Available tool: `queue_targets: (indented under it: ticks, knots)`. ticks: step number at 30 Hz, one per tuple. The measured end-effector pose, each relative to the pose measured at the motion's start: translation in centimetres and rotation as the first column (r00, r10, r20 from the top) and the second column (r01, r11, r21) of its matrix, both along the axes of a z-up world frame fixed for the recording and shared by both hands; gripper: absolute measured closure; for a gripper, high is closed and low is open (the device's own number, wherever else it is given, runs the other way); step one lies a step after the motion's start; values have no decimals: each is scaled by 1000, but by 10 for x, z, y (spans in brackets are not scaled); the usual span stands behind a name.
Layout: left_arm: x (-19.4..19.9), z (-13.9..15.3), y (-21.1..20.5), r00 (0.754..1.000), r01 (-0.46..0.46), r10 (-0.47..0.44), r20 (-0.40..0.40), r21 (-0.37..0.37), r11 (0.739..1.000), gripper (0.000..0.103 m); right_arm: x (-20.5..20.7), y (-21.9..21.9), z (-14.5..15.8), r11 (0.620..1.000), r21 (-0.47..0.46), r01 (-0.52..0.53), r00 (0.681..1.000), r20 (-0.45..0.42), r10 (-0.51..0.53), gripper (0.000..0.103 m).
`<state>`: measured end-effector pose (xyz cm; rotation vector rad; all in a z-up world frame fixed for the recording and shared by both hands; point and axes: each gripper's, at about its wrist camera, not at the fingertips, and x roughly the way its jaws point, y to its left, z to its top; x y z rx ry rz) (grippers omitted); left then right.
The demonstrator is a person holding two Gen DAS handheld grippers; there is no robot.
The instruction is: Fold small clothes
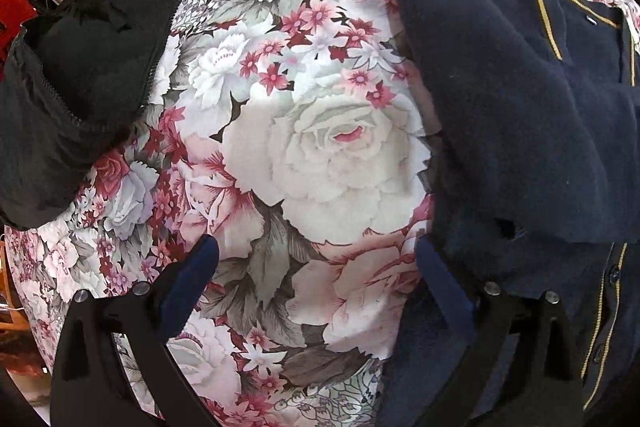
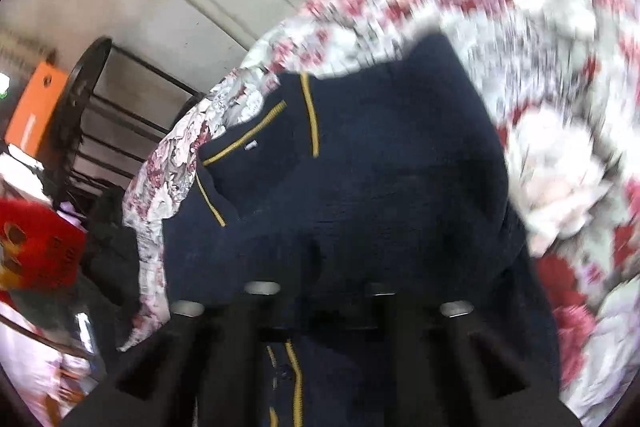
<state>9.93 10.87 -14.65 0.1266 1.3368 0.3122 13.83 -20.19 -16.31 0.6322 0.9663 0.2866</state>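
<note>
navy cardigan (image 2: 360,167) on floral sheet (image 1: 320,147)

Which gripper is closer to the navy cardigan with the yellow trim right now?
Right. The right gripper is down on the navy cardigan, jaws closed in its fabric. The left gripper is open over the floral sheet, its one finger at the cardigan's edge.

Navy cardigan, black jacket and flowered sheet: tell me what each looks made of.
Navy cardigan: likely knitted wool or fleece, matt and fuzzy with lint specks; yellow woven trim. Black jacket: smooth, faintly shiny shell, probably nylon, with a zip and a soft fleecy lining. Flowered sheet: flat printed cloth, probably cotton.
</note>
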Motion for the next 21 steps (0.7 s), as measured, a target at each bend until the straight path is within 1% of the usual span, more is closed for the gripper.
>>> queue_targets:
  ticks: [3, 4, 5, 6, 7, 8, 9, 10, 11, 12, 13, 15, 16, 17, 19, 20, 21]
  knots:
    - [1, -2, -2, 1000, 1, -1, 0, 1, 1000, 6, -10, 2, 39, 998, -44, -35, 986, 159, 41, 94]
    - [1, -2, -1, 1000, 0, 0, -1, 0, 1000, 6, -12, 5, 47, 994, -101, -48, 976, 206, 68, 93]
    - [1, -3, -1, 1000, -3, 3, -4, -2, 1000, 6, -9, 7, 44, 987, -152, -51, 977, 196, 80, 88]
    - [1, -5, 8, 1000, -9, 9, -6, -7, 1000, 6, -3, 5, 32, 981, -187, -58, 987, 138, 85, 84]
    - [0, -5, 8, 1000, -16, 16, -11, -11, 1000, 6, 5, -1, 2, 978, -198, -67, 998, -17, 65, 77]
    - [-1, -3, 19, 1000, -24, 23, -11, -14, 1000, 6, 5, -8, -14, 981, -186, -55, 995, -92, 39, 80]
    - [-2, 1, 21, 999, -34, 34, -3, -19, 999, 6, 2, -18, -26, 992, -122, -31, 993, -118, 16, 80]
    - [-2, 8, 24, 999, -45, 46, 17, -31, 998, 6, -2, -26, -26, 998, -62, 4, 993, -119, -12, 77]
    - [-2, 22, 27, 996, -56, 59, 62, -54, 997, 6, -2, -28, -20, 998, -55, 16, 992, -127, -23, 71]
    - [-2, 33, 28, 993, -61, 68, 101, -70, 996, 6, -2, -29, -12, 997, -70, 19, 993, -114, -27, 68]
    - [-2, 49, 27, 984, -61, 75, 162, -93, 994, 6, -5, -29, 1, 994, -101, 38, 996, -72, -46, 64]
    - [2, 66, 21, 971, -30, 61, 233, -136, 990, 6, -12, -26, 26, 985, -154, 81, 996, 41, -75, 64]
    - [6, 72, 12, 964, 5, 36, 262, -154, 988, 6, -12, -24, 33, 984, -158, 80, 995, 77, -68, 64]
    - [10, 73, 3, 963, 31, 12, 269, -157, 987, 6, -11, -20, 40, 984, -162, 71, 992, 116, -52, 64]
    - [18, 64, -17, 966, 78, -36, 256, -156, 985, 6, -7, -14, 45, 987, -155, 35, 987, 163, -10, 64]
    - [21, 57, -26, 968, 103, -62, 243, -161, 982, 6, -3, -10, 44, 988, -152, 5, 986, 168, 20, 63]
    - [23, 47, -34, 971, 131, -93, 220, -166, 977, 6, 5, -2, 37, 989, -145, -38, 986, 153, 60, 61]
